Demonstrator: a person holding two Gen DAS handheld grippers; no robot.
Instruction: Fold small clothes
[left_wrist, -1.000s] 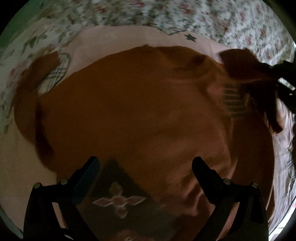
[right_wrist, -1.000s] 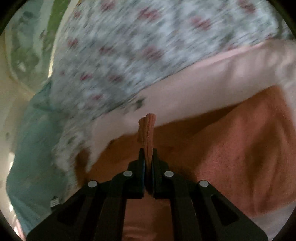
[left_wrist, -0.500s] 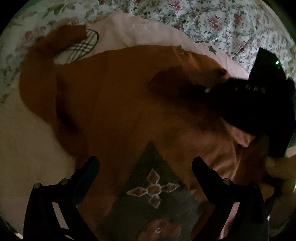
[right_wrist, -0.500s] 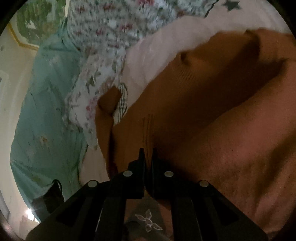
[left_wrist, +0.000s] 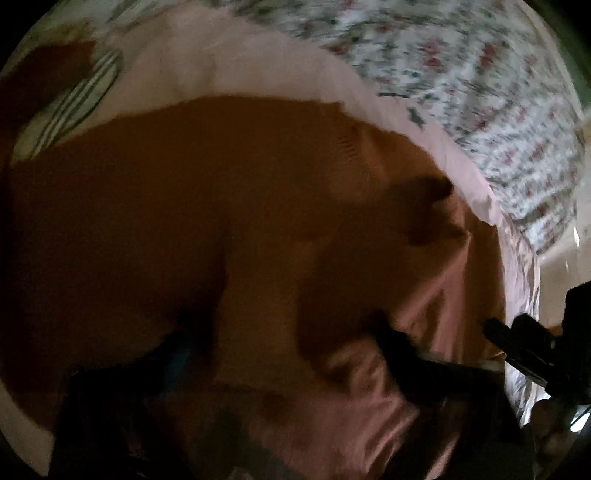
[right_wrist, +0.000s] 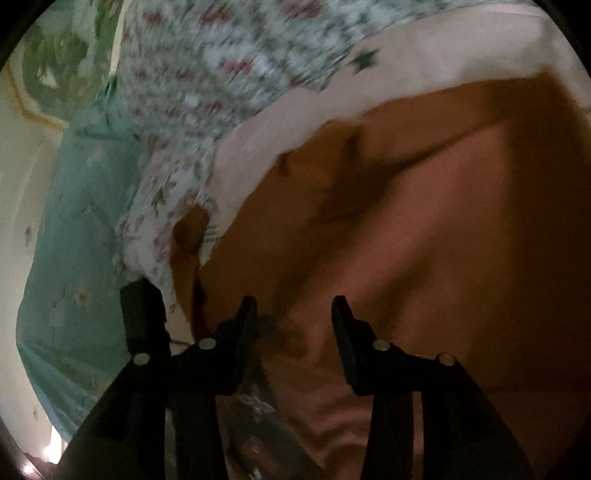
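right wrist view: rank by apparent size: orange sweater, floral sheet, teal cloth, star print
1. orange sweater, which fills most of the frame, though it lies nearest the lens.
2-3. floral sheet and teal cloth look alike in area; not ranked.
4. star print, tiny.

The orange-brown sweater (right_wrist: 424, 229) ahead of the right hand-held gripper (right_wrist: 293, 321) is soft knitted cloth, matt, with a fine nubbly grain and ribbed knit along one edge. Beneath it lies a pale pink sheet (right_wrist: 424, 62), smooth woven cloth with a faint sheen where it creases. Beyond that, the floral bedspread (right_wrist: 229, 74) looks like thin printed cotton, matt and slightly crumpled. To the left of that gripper hangs teal cloth (right_wrist: 74, 258), light and smooth. The gripper's fingers (right_wrist: 243, 332) look like matt black plastic, set with small shiny metal rivets. The left hand-held gripper (left_wrist: 280, 354) is too dark and blurred to judge.
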